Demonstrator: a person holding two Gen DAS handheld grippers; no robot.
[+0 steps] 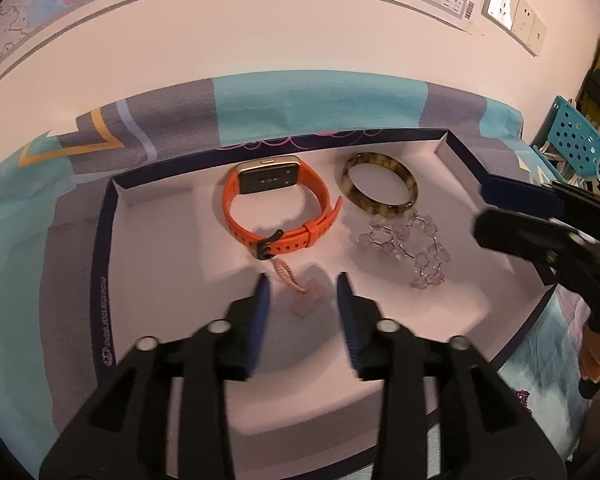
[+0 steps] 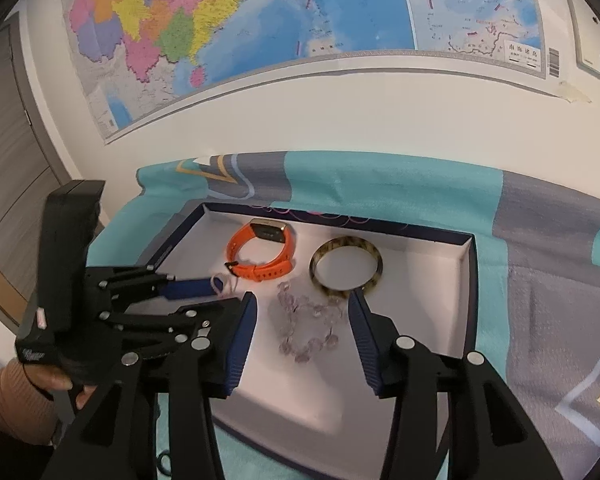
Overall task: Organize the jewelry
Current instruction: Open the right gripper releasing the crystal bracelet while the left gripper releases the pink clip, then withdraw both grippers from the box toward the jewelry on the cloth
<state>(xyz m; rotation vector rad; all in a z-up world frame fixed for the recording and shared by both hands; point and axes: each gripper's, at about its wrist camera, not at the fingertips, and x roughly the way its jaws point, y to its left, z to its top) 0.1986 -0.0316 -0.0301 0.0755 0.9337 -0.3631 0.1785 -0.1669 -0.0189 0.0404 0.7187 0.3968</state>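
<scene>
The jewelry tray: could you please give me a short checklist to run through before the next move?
1. Left gripper open, nothing pinched: ok; the pink charm lies on the floor of the tray between its fingers.
2. Right gripper open and empty: ok; the clear bead bracelet lies flat between its fingers.
3. Orange watch inside the tray: ok.
4. Tortoiseshell bangle inside the tray, lying flat: ok.
5. Bangle apart from the bead bracelet: not ok; they appear to touch.
6. All jewelry collected: cannot tell; a small dark ring lies on the cloth outside the tray.
</scene>
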